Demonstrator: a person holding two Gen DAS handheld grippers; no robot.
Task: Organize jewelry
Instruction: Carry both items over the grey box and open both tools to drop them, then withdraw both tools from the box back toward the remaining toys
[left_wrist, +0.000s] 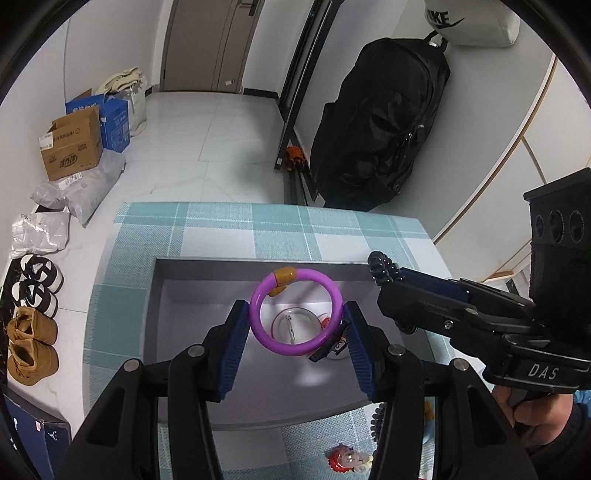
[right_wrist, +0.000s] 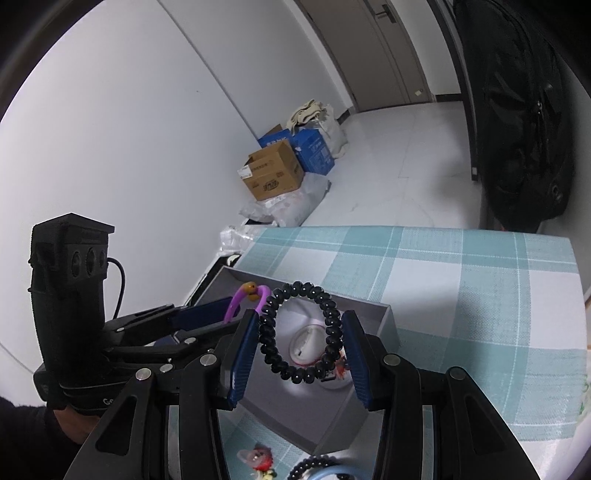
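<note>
A: Where are the pieces?
B: The left gripper (left_wrist: 295, 325) clamps the purple bangle (left_wrist: 295, 312) across its width; the right gripper (right_wrist: 301, 343) clamps the black bead bracelet (right_wrist: 300, 332). Both hang over the grey tray (left_wrist: 184, 332).
A: Likely fault?
B: A high release may bounce the bangle off the white dish (left_wrist: 293, 325); elastic beads could snag a pad (right_wrist: 243, 354).

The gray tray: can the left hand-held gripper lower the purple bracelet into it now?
Probably yes: the left hand-held gripper holds the purple bracelet directly over the open gray tray, nothing between.
</note>
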